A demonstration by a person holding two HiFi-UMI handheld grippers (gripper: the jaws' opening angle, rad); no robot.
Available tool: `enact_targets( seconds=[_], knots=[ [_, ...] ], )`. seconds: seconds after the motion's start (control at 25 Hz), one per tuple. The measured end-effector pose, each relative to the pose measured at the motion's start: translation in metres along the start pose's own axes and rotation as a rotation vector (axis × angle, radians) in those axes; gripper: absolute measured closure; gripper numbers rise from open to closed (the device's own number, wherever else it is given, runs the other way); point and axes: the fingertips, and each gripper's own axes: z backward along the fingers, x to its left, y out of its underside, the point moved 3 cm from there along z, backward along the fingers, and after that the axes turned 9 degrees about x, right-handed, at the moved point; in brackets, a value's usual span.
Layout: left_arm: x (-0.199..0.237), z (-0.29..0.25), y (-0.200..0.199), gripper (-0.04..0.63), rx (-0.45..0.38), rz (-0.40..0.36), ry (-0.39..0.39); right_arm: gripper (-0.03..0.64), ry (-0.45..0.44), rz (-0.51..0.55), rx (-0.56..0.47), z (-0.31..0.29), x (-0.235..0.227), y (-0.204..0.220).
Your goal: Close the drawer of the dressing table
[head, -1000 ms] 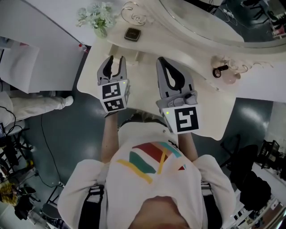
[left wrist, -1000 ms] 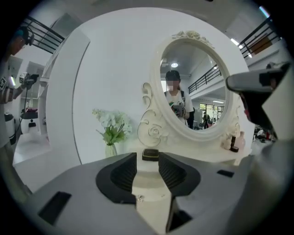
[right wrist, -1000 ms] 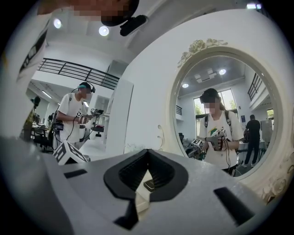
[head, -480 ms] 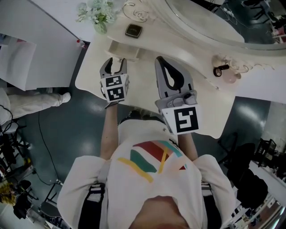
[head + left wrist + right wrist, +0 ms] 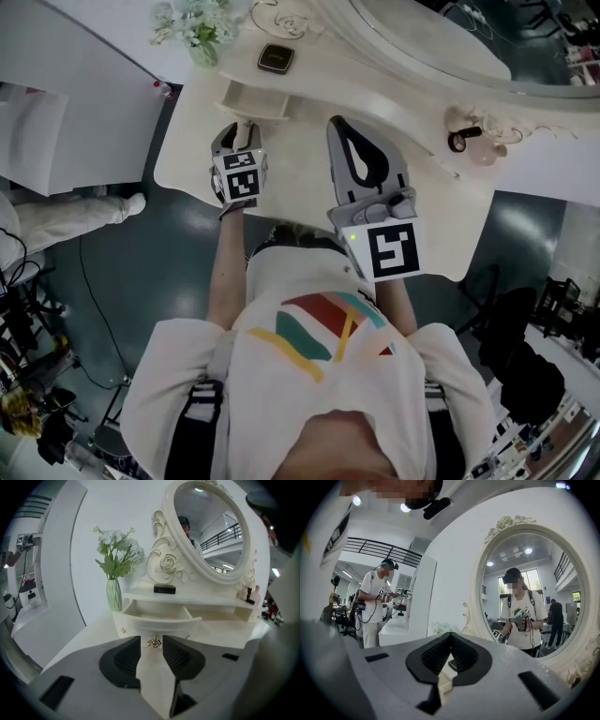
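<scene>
From the head view, the white dressing table (image 5: 302,183) fills the far half of the scene, and its small drawer (image 5: 255,97) stands pulled out toward the person at the far left, under a low shelf. On that shelf lies a dark box (image 5: 276,58), with a bunch of pale flowers (image 5: 192,23) to its left and the oval mirror (image 5: 441,37) to its right. The left gripper (image 5: 237,134) points down at the near face of the drawer. The right gripper (image 5: 339,125) hangs over the tabletop to the right of it, well apart from the drawer, with its tips together. Small bottles (image 5: 466,142) stand at the far right of the table. In the left gripper view the dark pads (image 5: 123,660) stand apart at a moderate width and are closing. The drawer's metal knob (image 5: 153,642) shows in the gap right at their tips, but neither pad presses on it. The open drawer sits just beyond, its curved front toward the camera and its inside bare. A green vase (image 5: 114,595) holds the flowers to the left of the drawer, and the dark box sits on the shelf above it. In the right gripper view the jaws meet at their tips and grip nothing. Beyond them, on the right, the mirror reflects the person, and another person in white (image 5: 375,604) stands far off on the left.
</scene>
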Motion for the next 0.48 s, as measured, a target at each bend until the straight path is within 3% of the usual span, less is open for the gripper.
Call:
enact_targets(
  seconds=[0.48],
  knots=[
    [-0.0051,-0.0085,0.0032,0.499,0.031,-0.103,0.057,0.617,0.002,0.013,0.018,-0.0045,0.0034,0.0024]
  ],
)
